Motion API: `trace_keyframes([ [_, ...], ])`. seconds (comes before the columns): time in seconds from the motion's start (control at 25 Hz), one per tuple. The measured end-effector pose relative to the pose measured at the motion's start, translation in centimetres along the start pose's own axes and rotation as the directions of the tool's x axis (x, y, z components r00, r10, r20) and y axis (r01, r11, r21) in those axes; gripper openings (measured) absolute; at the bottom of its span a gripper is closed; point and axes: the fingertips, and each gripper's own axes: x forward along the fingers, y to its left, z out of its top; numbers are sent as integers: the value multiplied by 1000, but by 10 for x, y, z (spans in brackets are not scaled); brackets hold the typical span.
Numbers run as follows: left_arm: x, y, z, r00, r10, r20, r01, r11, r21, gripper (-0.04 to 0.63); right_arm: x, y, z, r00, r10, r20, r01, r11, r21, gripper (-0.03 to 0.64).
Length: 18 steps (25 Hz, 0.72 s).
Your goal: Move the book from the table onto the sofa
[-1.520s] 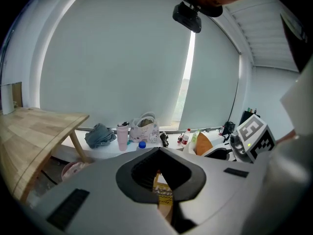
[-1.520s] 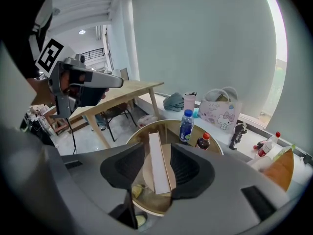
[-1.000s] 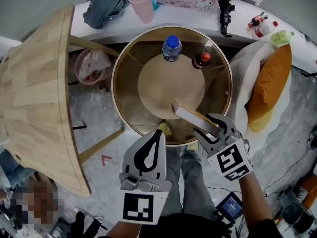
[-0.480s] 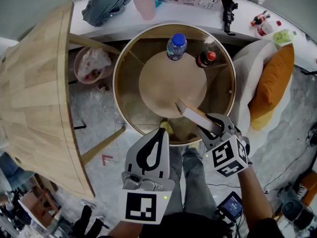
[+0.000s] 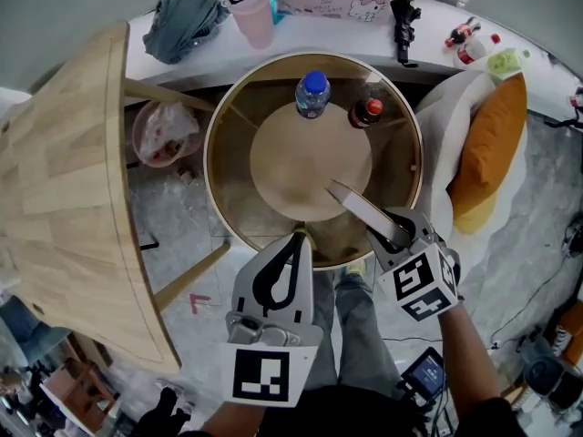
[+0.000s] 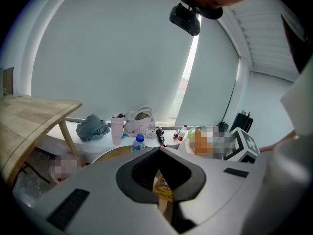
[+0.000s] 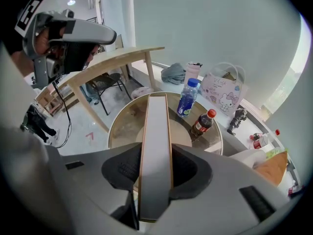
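The right hand-held gripper [image 5: 398, 232] squeezes one end of the book [image 5: 363, 209], which sticks out over the round surface [image 5: 217, 185] and is not yet on the sofa [image 5: 439, 121]. Held so far back, it could tip and slip out, or bump the cola bottle [image 5: 366, 111]. The left hand-held gripper [image 5: 293, 244] is closed on nothing. The book's cover is hidden — only its edge shows.

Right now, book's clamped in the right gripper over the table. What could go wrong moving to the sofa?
The right gripper clamps the book at one end only; the long free end could pivot or slip. Swinging right toward the sofa, that free end might clip the cola bottle. The orange cushion fills much of the seat, so the book could slide off.
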Motion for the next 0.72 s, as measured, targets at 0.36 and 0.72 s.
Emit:
trace_keyframes([
  [0.36, 0, -31, 38, 996, -76, 40, 74, 996, 50, 8, -60, -17, 8, 997, -65, 34, 61, 992, 107, 149],
  [0.72, -8, -100, 87, 974, -210, 81, 195, 967, 164, 8, -146, -39, 13, 983, -144, 111, 110, 958, 266, 149],
])
